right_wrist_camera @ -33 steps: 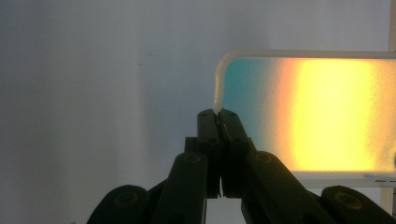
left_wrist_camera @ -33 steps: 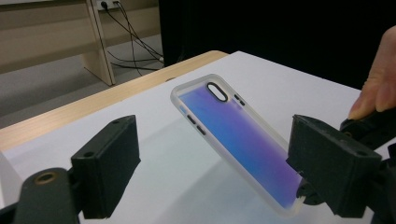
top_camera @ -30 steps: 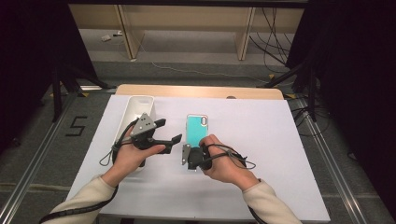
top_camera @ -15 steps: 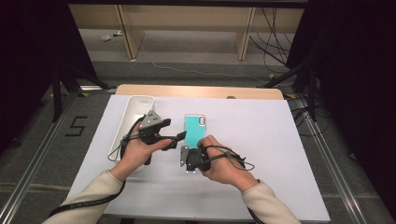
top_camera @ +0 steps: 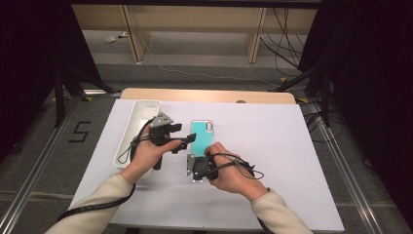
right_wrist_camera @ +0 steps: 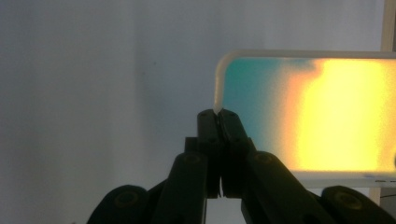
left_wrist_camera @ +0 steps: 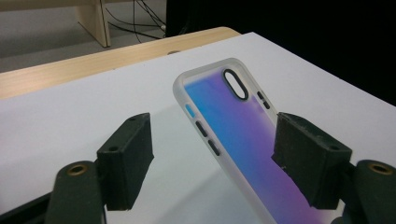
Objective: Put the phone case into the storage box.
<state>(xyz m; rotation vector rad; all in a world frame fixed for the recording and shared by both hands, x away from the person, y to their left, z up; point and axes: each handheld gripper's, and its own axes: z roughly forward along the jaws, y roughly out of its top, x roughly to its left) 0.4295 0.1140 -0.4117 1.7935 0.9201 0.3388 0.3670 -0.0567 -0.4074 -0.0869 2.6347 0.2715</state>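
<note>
Your right gripper (top_camera: 195, 163) pinches the near rim of the phone case (top_camera: 201, 138), tilting it up off the white table sheet (top_camera: 272, 146). Your left gripper (left_wrist_camera: 215, 158) straddles the case's side edges, jaws closing in, pads not yet touching.

We look down and forward from above onto the white-covered bench (top_camera: 272, 146). Both tool cameras sit low and close, sharing with it the translucent iridescent phone case (left_wrist_camera: 243, 135).

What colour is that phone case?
Teal in the high view; the case has a frosted clear rim, clearest in the left gripper view.
</note>
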